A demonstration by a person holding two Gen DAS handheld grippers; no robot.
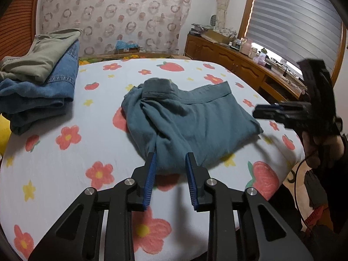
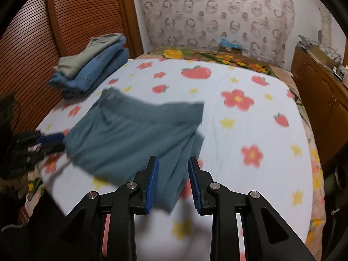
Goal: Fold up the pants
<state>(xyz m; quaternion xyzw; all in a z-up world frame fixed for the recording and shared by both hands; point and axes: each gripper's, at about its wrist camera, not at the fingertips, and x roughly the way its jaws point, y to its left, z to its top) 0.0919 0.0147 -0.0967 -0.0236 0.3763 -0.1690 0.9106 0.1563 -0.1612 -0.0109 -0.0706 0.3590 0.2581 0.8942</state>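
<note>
On the bed (image 1: 54, 169), toward its near edge, through the left wrist camera: teal pants (image 1: 187, 119) folded into a thick bundle, left tool (image 1: 170, 163) released with jaws parted just over the near fold, nothing pinched; right tool (image 1: 282, 114) blurred at the bundle's right corner. Through the right wrist camera: right tool (image 2: 174, 167) likewise released, straddling the near corner layers without pressing. Best to catch every layer at both near corners, clench evenly, then lift level toward the stacked clothes (image 2: 95, 69) at the far left corner.

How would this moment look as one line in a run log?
task: fold pants | teal pants: folded on bed | left gripper: open | right gripper: open | holding: nothing
</note>
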